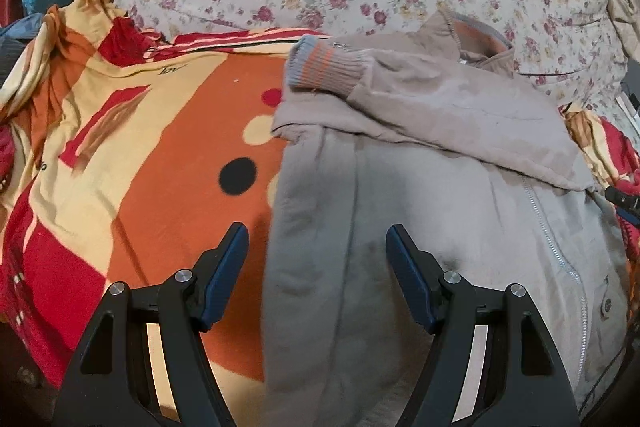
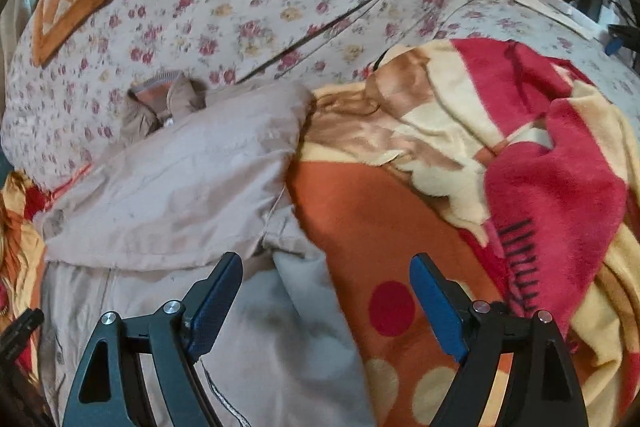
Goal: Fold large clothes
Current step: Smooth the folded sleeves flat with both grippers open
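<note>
Beige jacket hem cut off; both hand-held grippers agape, empty.

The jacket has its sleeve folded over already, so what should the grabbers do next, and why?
Probably lower both open grippers, left gripper and right gripper, onto the jacket's near side edges and pinch them. The sleeve already lies across the chest, and neither gripper holds any cloth, so the bottom half likely gets folded up next.

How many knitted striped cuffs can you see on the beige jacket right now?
1. The cuff ends the sleeve folded across the jacket, pointing toward the orange blanket. The other sleeve's cuff may be hidden underneath.
</note>
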Demonstrator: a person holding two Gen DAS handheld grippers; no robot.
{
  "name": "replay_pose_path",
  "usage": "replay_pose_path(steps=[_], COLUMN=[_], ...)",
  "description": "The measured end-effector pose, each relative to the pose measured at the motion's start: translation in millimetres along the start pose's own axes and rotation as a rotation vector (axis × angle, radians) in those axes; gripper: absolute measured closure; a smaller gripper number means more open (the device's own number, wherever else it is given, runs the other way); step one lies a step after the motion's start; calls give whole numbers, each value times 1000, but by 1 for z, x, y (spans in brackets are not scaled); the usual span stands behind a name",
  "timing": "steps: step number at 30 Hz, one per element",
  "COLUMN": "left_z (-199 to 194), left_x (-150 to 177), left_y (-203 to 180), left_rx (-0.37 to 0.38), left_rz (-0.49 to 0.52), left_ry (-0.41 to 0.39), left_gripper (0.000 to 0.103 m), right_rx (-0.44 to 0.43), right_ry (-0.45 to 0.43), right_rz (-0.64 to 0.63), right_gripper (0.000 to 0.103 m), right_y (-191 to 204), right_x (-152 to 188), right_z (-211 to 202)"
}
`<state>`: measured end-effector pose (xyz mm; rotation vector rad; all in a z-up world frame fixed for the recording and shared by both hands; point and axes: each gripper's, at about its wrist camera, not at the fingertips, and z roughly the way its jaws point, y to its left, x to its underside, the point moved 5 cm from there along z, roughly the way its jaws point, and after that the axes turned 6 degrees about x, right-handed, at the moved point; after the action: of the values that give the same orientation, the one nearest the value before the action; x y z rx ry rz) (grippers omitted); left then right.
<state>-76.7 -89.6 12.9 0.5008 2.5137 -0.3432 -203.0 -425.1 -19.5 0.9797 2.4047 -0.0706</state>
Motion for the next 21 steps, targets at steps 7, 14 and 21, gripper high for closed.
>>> replay_pose_path(steps=[7, 14, 21], left_z=[0, 6, 16], left_x=[4, 9, 7], left_y=[4, 3, -2], left_rx=[-20, -52, -63], left_rz=[4, 28, 48], left_ry=[5, 16, 30], left_gripper=[32, 32, 32], right_rx=[-80, -90, -77], right_ry=[9, 40, 17], right_rz=[-21, -35, -86], right_gripper=[20, 20, 66], right_y=[26, 38, 46], right_x=[-1, -16, -20], right_z=[13, 45, 55])
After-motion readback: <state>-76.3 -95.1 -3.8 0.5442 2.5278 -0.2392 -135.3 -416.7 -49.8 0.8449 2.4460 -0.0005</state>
